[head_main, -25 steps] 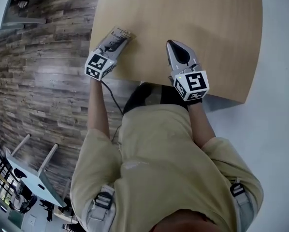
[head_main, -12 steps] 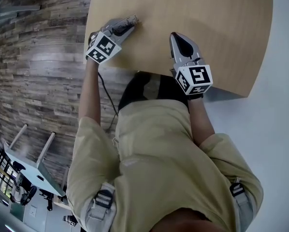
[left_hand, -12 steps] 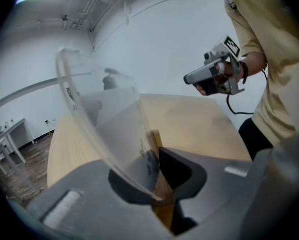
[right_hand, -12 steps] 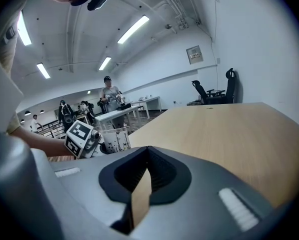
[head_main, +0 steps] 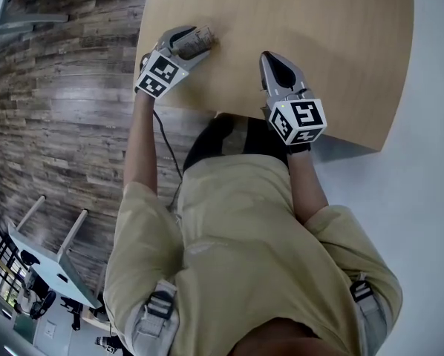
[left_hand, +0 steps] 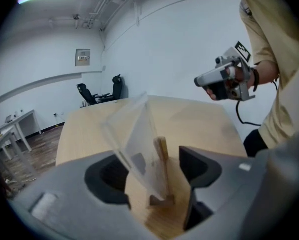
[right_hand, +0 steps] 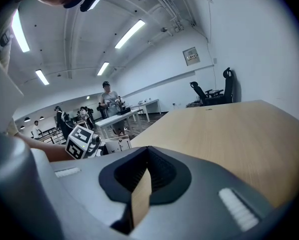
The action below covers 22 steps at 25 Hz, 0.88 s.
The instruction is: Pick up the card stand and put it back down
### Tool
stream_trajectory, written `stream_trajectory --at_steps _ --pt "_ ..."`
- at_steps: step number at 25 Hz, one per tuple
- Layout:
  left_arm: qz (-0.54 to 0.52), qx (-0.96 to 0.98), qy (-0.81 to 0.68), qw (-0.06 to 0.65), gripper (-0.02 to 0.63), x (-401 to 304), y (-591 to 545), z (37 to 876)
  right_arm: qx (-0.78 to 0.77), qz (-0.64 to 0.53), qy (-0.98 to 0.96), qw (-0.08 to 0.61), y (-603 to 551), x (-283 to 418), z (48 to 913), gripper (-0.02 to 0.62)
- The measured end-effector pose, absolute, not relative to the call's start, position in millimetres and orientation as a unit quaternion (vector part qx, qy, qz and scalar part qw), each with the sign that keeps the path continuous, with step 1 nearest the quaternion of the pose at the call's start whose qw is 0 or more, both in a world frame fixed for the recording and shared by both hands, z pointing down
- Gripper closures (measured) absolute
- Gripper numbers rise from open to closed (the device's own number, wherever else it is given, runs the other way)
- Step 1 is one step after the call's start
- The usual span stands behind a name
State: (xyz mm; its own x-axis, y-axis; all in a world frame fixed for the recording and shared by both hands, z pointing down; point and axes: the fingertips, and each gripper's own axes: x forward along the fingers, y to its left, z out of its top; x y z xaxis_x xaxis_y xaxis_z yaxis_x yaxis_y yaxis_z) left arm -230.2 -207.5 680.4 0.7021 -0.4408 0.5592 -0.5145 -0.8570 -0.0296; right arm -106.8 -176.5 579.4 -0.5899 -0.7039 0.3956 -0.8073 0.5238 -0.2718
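The card stand (left_hand: 148,151), a clear tilted sheet on a small wooden base, rests on the light wooden table (head_main: 318,35) near its left front edge. My left gripper (left_hand: 154,171) is around it, and its jaws have just been opening: the dark pads stand apart on either side of the stand and do not press on it. From the head view, the stand (head_main: 204,37) pokes out past the left gripper (head_main: 194,44). My right gripper (head_main: 271,59) hovers low over the table's front edge, shut and with nothing in it; its own view shows the jaws (right_hand: 139,184) together.
The table (right_hand: 229,129) stretches bare ahead of both grippers. The person's torso is right against its front edge. Wood flooring lies to the left, with white desks (right_hand: 134,115), office chairs (right_hand: 214,91) and several people (right_hand: 109,101) farther back in the room.
The left gripper's jaws were shut on the card stand and now stand apart around it. Both grippers sank slightly toward the table.
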Motion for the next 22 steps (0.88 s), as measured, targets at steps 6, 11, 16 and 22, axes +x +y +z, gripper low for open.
stream_trajectory --at_steps 6,11,16,22 --pt "0.3 0.897 -0.311 0.098 0.165 -260.3 -205.2 656.9 0.44 0.202 -0.87 0.09 -185.2 -107.2 548.5 0.592" --pt "0.314 0.878 -0.358 0.044 0.209 -291.7 -195.5 598.0 0.435 0.173 -0.881 0.07 -183.3 -106.9 507.5 0.592" --pt "0.261 0.873 -0.412 -0.005 0.272 -288.5 -190.2 515.6 0.43 0.149 -0.888 0.057 -178.7 -95.6 474.9 0.592" --pt "0.188 0.883 -0.429 -0.009 0.352 -241.4 -183.9 451.5 0.447 0.109 -0.887 0.039 -177.1 -78.1 435.4 0.592"
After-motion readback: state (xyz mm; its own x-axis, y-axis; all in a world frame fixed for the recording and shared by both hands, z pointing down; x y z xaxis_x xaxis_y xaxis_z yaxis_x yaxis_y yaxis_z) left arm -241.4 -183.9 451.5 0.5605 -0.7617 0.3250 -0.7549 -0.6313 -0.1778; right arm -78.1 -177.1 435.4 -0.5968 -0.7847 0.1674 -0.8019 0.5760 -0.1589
